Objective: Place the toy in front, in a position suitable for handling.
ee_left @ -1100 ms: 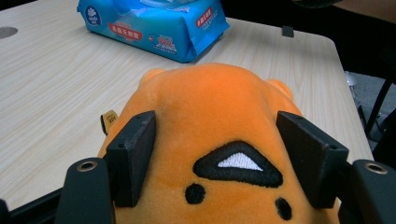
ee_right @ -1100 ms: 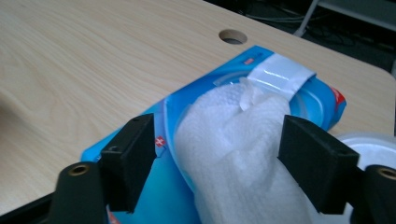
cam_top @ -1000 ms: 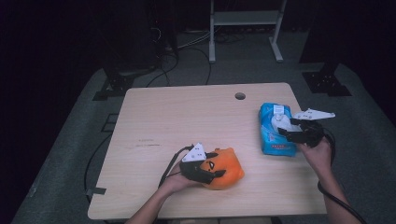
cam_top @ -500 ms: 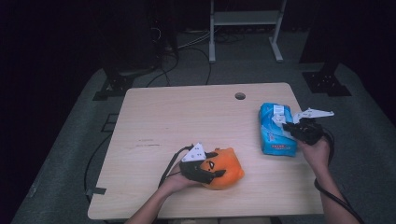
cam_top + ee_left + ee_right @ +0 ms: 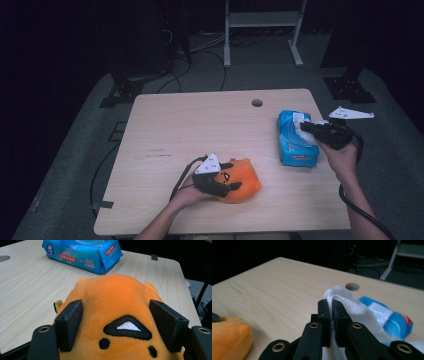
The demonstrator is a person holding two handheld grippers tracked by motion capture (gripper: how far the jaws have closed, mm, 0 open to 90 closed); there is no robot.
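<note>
The right gripper [image 5: 331,305] is pinching a white wipe [image 5: 347,302] between fully closed jaws, having just snapped shut on it, and is drawing the sheet up out of the blue pack of wipes [image 5: 295,141] lying near the table's right edge. In the high view the right gripper [image 5: 306,128] is hovering over the pack's top end, the person's right hand [image 5: 342,159] gripping it from behind with the forearm running in from the lower right corner and a black cable trailing off beside it.

The left gripper [image 5: 117,322] is clamping an orange plush toy [image 5: 115,315], its black pads [image 5: 71,322] pressing into the soft sides with the jaws partly apart, having just been easing slightly wider. The plush toy [image 5: 239,181] is sitting near the front middle of the wooden table [image 5: 200,130], well apart from the pack, with the left gripper [image 5: 225,186] lying low against it and the left hand [image 5: 192,195] curling around from below.

The pack [image 5: 82,252] is carrying a red label with white characters too small to make out, plus a small round logo. A black-stitched triangle and dots are marking the toy. A round cable hole [image 5: 257,103] is sitting at the table's far edge; a metal stand [image 5: 262,30] is standing on the dark floor beyond.
</note>
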